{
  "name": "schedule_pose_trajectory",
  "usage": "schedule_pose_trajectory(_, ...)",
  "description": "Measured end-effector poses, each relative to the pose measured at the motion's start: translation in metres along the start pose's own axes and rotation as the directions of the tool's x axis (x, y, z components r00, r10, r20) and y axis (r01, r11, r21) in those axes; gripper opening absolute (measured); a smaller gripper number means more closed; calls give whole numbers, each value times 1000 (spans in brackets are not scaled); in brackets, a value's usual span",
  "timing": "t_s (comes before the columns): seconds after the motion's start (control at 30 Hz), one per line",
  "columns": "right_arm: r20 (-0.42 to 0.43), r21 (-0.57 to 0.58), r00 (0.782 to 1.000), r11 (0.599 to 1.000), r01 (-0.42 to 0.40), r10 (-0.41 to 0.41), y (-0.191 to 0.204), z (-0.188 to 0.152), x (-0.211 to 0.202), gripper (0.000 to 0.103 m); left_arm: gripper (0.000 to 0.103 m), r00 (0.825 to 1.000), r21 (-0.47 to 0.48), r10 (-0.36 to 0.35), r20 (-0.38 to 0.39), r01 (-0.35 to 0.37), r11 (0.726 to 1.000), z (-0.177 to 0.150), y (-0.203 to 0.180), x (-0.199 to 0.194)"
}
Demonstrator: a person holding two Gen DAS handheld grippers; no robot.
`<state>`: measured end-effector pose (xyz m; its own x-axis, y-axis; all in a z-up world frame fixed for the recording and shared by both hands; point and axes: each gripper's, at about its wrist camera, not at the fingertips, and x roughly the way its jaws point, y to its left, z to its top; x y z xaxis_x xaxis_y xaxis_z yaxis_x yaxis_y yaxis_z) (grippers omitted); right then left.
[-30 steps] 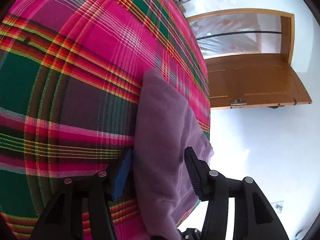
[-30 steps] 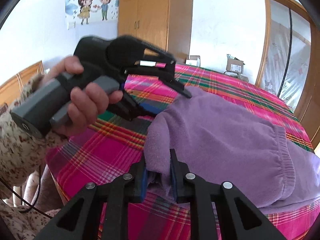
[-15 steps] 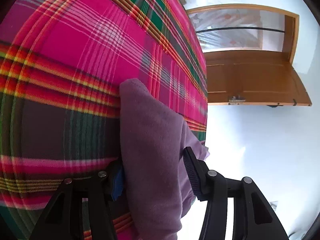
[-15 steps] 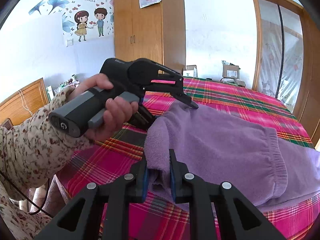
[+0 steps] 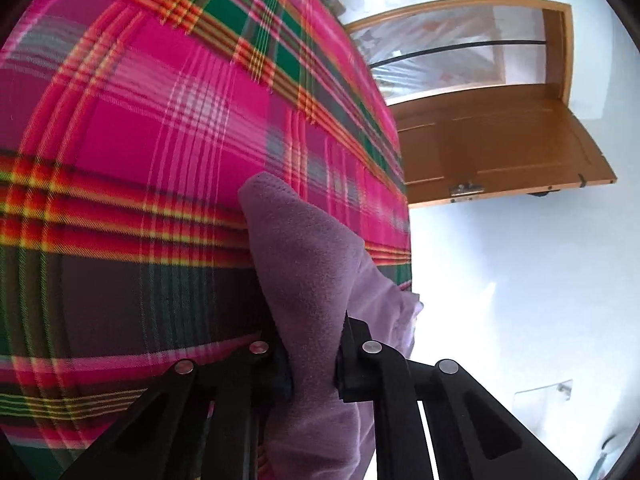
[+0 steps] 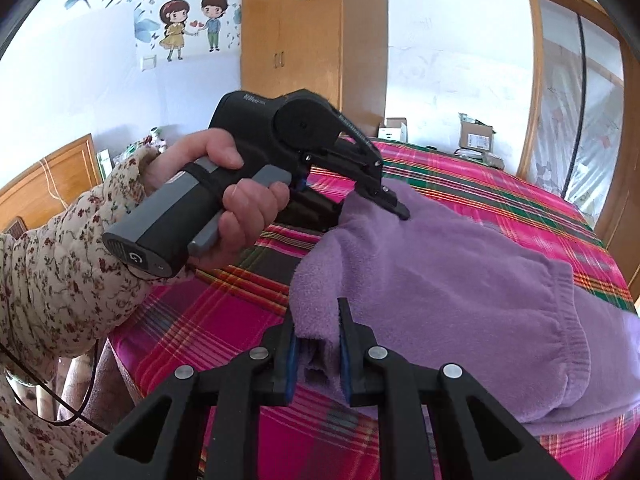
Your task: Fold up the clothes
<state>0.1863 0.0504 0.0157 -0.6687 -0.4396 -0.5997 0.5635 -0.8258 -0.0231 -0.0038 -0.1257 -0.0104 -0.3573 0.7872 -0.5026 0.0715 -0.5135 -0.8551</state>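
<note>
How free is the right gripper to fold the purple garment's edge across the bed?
Probably free, yes: right gripper and left gripper both pinch purple garment, and the plaid bedspread ahead shows nothing in the way.

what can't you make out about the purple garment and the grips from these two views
- Purple fleece garment: its type; right wrist view, the picture's right edge cuts it off.
- Left hand-held gripper: the left pad; left wrist view, fleece covers it.
- Right hand-held gripper: how many layers it pinches; bunched fleece hides them.
- Plaid bedspread: blurred in the left wrist view.
</note>
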Motion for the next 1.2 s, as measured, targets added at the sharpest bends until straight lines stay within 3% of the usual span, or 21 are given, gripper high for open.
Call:
schedule_pose_trajectory(0.33, -13, -81, 994, 991, -107, 107, 37, 23, 20, 16, 14, 996, -19, 31, 80, -30, 999, 6, 20, -54)
schedule_pose_trajectory(0.67, -73, -126, 962, 954, -271, 263, 78, 38, 46, 16, 14, 987, -70, 70, 146, -61, 996, -1, 52, -102)
schedule_pose_trajectory(0.77, -81, -136, 953, 944, -302, 293, 89, 39, 48, 16, 14, 983, -79, 86, 162, -74, 994, 5, 52, -91)
schedule_pose_trajectory(0.97, -111, -110, 936, 932, -346, 335, 93, 42, 67, 17, 16, 982, -100, 99, 160, -84, 991, 1, 68, -105)
schedule_pose_trajectory(1.2, -166, -53, 913, 921, -387, 374, 87, 42, 79, 26, 29, 977, -129, 152, 152, -133, 983, -2, 69, -108)
